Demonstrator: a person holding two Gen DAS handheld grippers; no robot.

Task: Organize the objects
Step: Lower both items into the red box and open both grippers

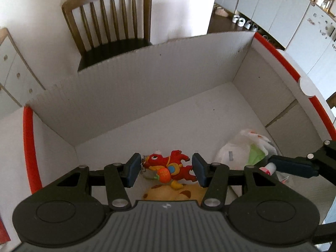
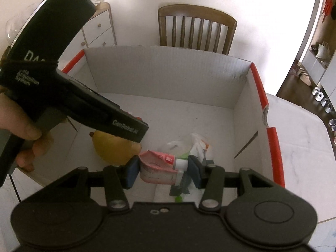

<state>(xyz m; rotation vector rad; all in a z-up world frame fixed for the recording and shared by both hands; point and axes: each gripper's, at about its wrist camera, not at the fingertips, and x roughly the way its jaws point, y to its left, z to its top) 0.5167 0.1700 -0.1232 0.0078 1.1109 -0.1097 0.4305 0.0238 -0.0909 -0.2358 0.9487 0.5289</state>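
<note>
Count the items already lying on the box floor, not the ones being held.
2 visible: a yellow plush beneath the left hand-held gripper, and a white plastic bag near the right wall of the box. More may be hidden under both tools.

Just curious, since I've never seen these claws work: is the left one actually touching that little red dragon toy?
Touching. In the left wrist view the left gripper has both pads pressed on the red dragon keychain, which hangs clear above the yellow plush.

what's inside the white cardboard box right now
Inside the white cardboard box: a yellow plush toy and a crumpled plastic bag on its floor. Each gripper holds an item over it: a red keychain figure and a toothpaste tube. Anything beneath them is covered.
</note>
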